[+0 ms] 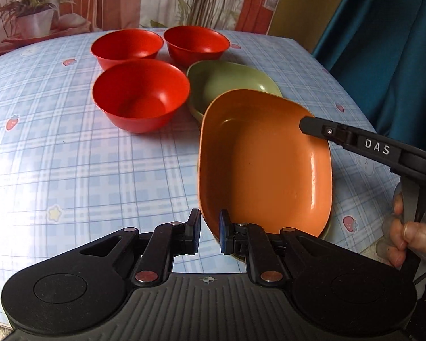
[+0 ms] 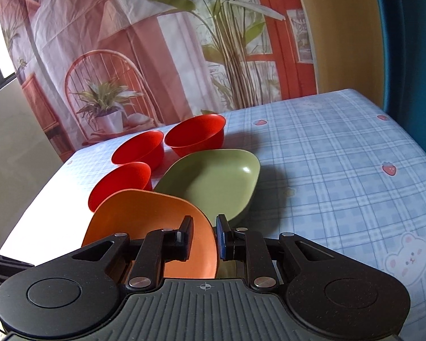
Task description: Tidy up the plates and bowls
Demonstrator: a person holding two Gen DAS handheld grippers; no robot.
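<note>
An orange plate [image 1: 264,164] rests tilted, its far end on a green plate [image 1: 227,82], and another green rim shows under its near end. My left gripper [image 1: 210,231] has its jaws on either side of the orange plate's near rim, a small gap between the pads. My right gripper [image 2: 203,234] straddles the plate's right rim the same way; it also shows in the left wrist view [image 1: 312,126]. Three red bowls [image 1: 140,95] [image 1: 127,47] [image 1: 196,45] stand left of the plates. The right wrist view shows the orange plate [image 2: 144,213], green plate [image 2: 213,184] and bowls [image 2: 196,133].
The table [image 1: 71,170] wears a blue checked cloth with strawberry prints. A printed backdrop [image 2: 127,42] hangs behind it and a teal curtain [image 1: 389,51] hangs at the right. The table's right half [image 2: 340,156] holds nothing but the cloth.
</note>
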